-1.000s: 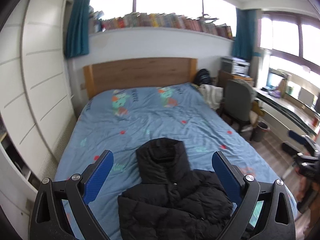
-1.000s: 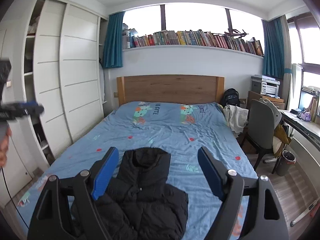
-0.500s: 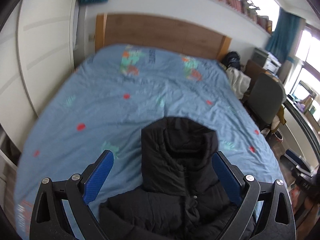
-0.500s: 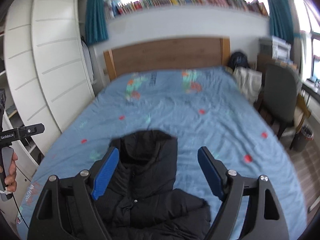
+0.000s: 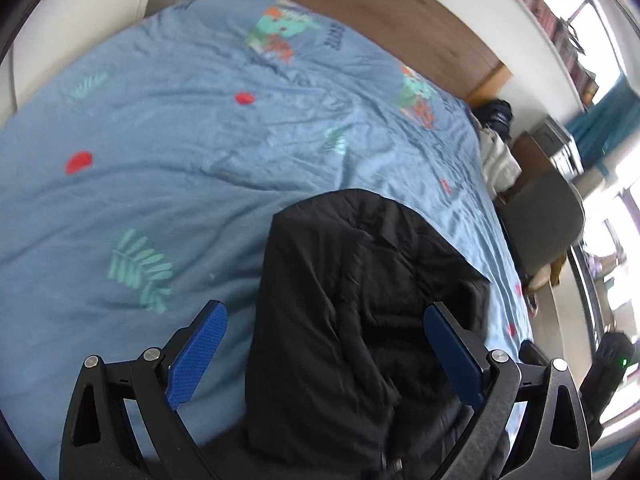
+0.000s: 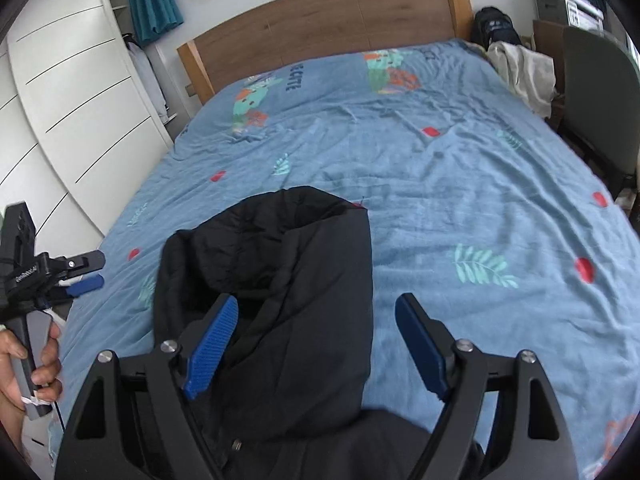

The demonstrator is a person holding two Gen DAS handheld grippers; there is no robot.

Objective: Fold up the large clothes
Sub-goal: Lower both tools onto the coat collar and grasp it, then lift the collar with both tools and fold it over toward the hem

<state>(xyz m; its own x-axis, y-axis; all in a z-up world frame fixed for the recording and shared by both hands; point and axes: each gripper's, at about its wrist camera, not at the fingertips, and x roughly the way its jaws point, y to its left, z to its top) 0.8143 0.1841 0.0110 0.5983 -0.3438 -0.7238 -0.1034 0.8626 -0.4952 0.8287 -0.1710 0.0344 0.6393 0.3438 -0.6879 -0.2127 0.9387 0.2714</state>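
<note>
the black jacket lies on the blue bed, its hood between the spread fingers of the left gripper. the right gripper gapes too, hood between its fingers.

You have a blue printed bedsheet under a wooden headboard, white wardrobe doors at one side, a grey chair opposite.
</note>
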